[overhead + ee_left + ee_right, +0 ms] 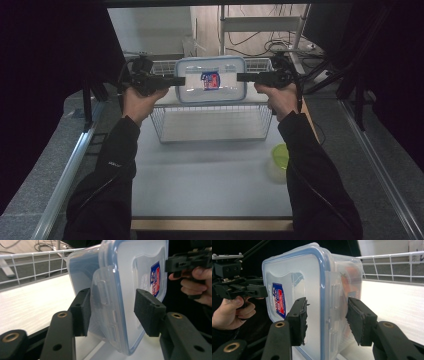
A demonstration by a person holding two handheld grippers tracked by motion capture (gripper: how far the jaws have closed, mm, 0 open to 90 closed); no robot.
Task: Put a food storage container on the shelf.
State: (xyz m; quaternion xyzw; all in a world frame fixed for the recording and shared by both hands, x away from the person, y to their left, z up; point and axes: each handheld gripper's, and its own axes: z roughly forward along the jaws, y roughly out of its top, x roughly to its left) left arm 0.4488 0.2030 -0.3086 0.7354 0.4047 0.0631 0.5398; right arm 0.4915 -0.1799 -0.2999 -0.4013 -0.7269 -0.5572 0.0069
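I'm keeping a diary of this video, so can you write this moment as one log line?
held: clear plastic box with blue-rimmed lid | left gripper: shut on one end | right gripper: shut on other end | place: above white wire basket

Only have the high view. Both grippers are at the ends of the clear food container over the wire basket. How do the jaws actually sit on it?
Observer: The left gripper straddles one short end of the food container, with one pad on the lid side, one on the base side and the side latch between them. The right gripper does the same at the other end.
Operator: Anything inside? The lid faces me and it's too small to tell.
Observer: The right gripper view shows something orange-red through the side wall. I can't tell what it is.
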